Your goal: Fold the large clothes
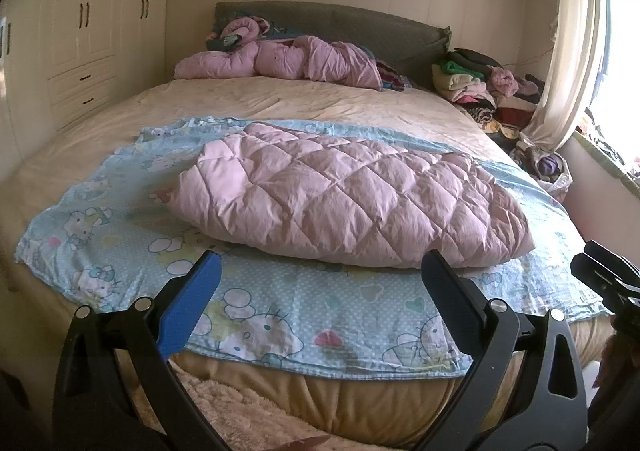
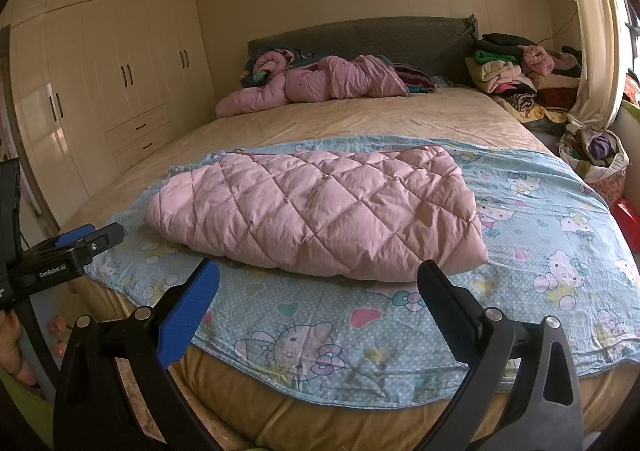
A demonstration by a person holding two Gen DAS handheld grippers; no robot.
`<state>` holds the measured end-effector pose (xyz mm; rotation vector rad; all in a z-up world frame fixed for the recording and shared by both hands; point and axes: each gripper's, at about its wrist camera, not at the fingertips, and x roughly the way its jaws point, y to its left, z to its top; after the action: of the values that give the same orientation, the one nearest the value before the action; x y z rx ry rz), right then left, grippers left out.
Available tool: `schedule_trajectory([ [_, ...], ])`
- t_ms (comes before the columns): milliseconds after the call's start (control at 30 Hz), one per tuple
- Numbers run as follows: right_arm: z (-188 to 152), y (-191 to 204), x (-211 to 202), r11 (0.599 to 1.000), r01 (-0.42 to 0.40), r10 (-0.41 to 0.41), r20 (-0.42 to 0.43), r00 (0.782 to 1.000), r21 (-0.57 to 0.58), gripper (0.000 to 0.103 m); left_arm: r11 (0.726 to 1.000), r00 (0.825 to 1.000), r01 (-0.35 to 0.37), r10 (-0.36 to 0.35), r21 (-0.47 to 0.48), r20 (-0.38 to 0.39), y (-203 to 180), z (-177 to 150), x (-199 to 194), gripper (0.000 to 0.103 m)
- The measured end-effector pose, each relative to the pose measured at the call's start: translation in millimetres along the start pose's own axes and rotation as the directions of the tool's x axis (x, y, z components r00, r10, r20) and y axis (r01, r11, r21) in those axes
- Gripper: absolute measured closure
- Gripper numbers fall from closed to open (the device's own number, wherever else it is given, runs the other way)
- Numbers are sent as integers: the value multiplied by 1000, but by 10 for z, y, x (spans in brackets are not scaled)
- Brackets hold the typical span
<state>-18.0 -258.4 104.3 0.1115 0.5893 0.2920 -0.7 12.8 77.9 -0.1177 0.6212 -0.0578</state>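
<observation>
Left wrist view shows your left gripper [image 1: 322,271] spread wide, holding nothing, just short of the bed's [image 1: 280,99] foot. Your right gripper [image 2: 320,283] gapes equally empty. The folded pink quilted coat [image 1: 348,199] lies on the blue sheet [image 1: 280,299].

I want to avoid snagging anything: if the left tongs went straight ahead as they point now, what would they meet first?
Most likely the pink quilted coat, at its near edge. The open left tongs hover over the cartoon-print sheet; if angled lower, they would touch that first. Depth is unclear.
</observation>
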Motion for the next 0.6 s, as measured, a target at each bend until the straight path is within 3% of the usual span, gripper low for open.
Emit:
schedule_trajectory([
  [600, -40, 22, 22, 1000, -4, 4, -7, 1000, 2, 4, 1000, 1000, -11, 11, 1, -3, 53, 11, -26, 9],
])
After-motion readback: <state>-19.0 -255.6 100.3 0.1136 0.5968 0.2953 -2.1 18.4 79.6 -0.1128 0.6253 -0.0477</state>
